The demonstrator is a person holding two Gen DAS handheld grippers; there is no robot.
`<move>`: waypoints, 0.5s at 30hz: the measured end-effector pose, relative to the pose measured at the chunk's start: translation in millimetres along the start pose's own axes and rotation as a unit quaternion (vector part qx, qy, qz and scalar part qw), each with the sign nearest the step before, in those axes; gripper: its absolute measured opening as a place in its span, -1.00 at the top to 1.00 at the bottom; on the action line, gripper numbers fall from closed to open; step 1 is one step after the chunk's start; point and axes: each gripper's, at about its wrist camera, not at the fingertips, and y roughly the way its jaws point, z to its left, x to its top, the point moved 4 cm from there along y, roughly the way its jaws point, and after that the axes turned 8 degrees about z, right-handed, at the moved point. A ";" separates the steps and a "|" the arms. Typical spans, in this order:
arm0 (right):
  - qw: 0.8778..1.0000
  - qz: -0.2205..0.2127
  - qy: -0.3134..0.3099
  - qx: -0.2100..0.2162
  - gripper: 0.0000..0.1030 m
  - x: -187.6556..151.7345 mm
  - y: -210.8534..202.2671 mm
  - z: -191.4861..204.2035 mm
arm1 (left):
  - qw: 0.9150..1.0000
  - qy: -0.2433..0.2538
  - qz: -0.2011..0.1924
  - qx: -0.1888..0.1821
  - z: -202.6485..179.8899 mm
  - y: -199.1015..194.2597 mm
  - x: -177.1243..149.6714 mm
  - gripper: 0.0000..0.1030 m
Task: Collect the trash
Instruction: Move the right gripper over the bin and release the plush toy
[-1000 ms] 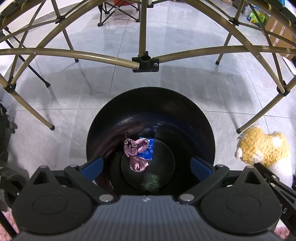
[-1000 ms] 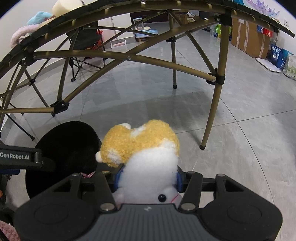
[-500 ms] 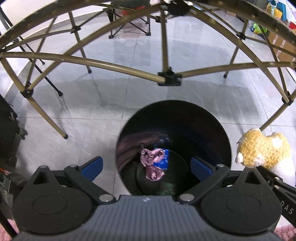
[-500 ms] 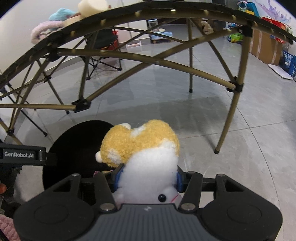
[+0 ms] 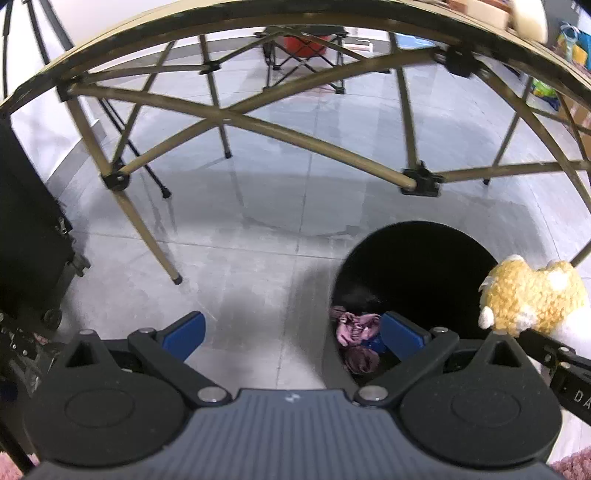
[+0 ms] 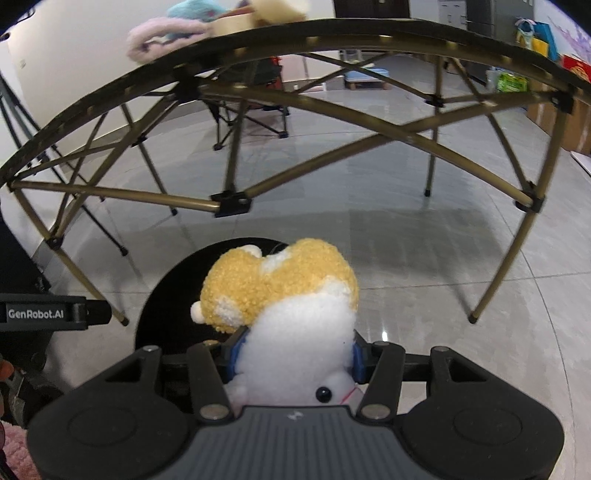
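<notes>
Probably a home: tiled floor [image 5: 258,229], folding camp chair [image 5: 303,62], plush toys [image 6: 166,29].

Fuzzy plush toy [image 6: 291,295]; glossy floor tiles [image 6: 424,240]; shiny black bin [image 5: 417,266]

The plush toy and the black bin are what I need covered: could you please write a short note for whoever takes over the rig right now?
Right gripper: shut on the yellow-and-white plush toy, held up in front of the black bin, not in it.
Left gripper: open, empty, over the floor beside the bin's left rim.
In the bin: a crumpled pink wrapper and a blue packet at the bottom.
Done: those two pieces are binned.
Left: decide where the toy goes; if it counts as trash, it probably needs carrying over the opening and releasing. More items sit on the folding table, too blurred to identify.
</notes>
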 end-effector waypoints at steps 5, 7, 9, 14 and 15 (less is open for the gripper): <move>1.000 0.012 -0.017 0.014 0.00 5.0 8.3 24.1 | 1.000 -0.016 -0.003 0.002 21.3 -0.2 -1.6 -1.00; 0.999 0.015 -0.026 0.016 0.00 7.1 11.7 33.5 | 1.000 -0.018 -0.006 0.008 29.0 0.7 -2.9 -1.00; 0.999 0.021 -0.032 0.017 0.00 9.0 15.9 41.2 | 1.000 -0.022 -0.007 0.013 38.1 2.9 -4.2 -1.00; 0.998 0.038 -0.039 0.017 0.00 11.7 28.3 54.3 | 0.999 -0.036 -0.002 0.030 61.9 10.7 -9.5 -1.00; 0.998 0.043 -0.040 0.019 0.00 11.8 31.1 56.2 | 0.999 -0.039 -0.001 0.031 65.6 12.1 -10.4 -1.00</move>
